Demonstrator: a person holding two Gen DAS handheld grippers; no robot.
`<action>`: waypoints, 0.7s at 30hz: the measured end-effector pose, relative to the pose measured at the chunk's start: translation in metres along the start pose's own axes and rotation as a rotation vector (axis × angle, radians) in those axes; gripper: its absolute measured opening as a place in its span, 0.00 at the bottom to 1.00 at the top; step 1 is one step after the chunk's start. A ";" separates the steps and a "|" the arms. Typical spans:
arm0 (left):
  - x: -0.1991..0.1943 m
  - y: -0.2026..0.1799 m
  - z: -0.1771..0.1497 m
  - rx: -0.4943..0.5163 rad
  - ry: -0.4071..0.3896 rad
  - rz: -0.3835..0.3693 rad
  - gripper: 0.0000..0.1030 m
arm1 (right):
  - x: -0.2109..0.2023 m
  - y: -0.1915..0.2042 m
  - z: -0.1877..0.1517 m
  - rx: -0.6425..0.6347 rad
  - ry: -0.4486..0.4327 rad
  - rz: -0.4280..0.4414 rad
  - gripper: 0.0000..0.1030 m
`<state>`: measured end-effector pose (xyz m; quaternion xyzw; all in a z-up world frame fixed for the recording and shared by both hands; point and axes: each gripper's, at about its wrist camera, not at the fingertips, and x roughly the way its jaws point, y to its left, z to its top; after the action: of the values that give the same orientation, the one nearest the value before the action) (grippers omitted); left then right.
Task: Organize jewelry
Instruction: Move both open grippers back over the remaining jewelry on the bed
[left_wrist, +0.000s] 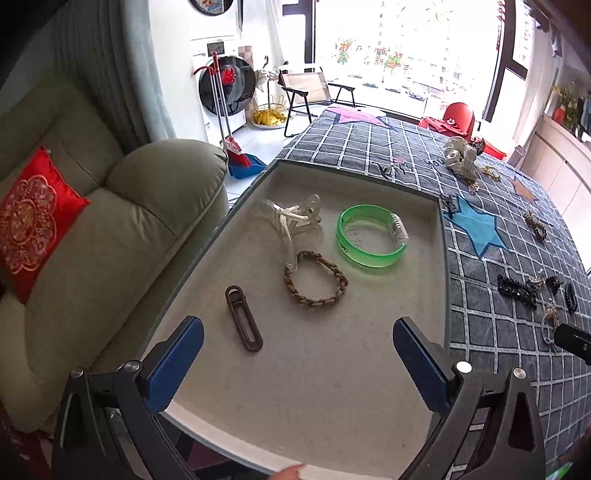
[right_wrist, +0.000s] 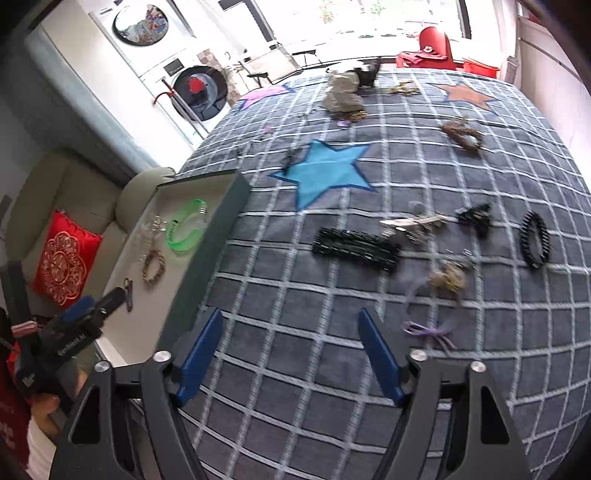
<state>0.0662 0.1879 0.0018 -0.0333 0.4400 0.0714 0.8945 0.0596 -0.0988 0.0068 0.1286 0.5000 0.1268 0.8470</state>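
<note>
The left gripper (left_wrist: 297, 354) hangs above the near part of the tray (left_wrist: 369, 177), with its blue fingers (left_wrist: 177, 365) spread wide and nothing between them. Inside the tray, a dark brown hair clip (left_wrist: 243, 318) lies at about 11 o'clock from the gripper. A braided brown bracelet (left_wrist: 316, 278) is at 12 o'clock, a little farther. The green bangle (left_wrist: 371, 236) sits at 1 o'clock behind it, apart from the bracelet. A clear hair claw (left_wrist: 291, 219) lies at the far left and seems to touch the bracelet's edge.

The right gripper (right_wrist: 291, 354) is over the blue checked cloth (right_wrist: 295, 387), to the right of the tray (right_wrist: 207, 258). Its jaws are also apart and empty. From it, a long black beaded clip (right_wrist: 354, 249) lies at 12 o'clock. A purple hair tie with a beige ornament (right_wrist: 436, 299) is at 2 o'clock, near the right finger. A black toothed ring clip (right_wrist: 535, 240) is farther out at 2 o'clock. A small black claw clip (right_wrist: 476, 216) and a silver clip (right_wrist: 417, 223) lie between them, well beyond the fingers. The blue star (right_wrist: 325, 170) on the cloth is at 12 o'clock, far.
</note>
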 end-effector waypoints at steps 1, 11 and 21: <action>-0.003 -0.003 -0.001 0.009 -0.003 0.006 1.00 | -0.002 -0.004 -0.002 0.002 -0.003 -0.009 0.78; -0.034 -0.061 -0.005 0.115 -0.012 -0.108 1.00 | -0.028 -0.065 -0.025 0.045 -0.026 -0.131 0.80; -0.033 -0.153 -0.012 0.236 0.026 -0.217 1.00 | -0.048 -0.129 -0.034 0.157 -0.056 -0.245 0.80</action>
<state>0.0608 0.0317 0.0204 0.0239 0.4509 -0.0782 0.8888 0.0180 -0.2333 -0.0143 0.1361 0.4964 -0.0208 0.8571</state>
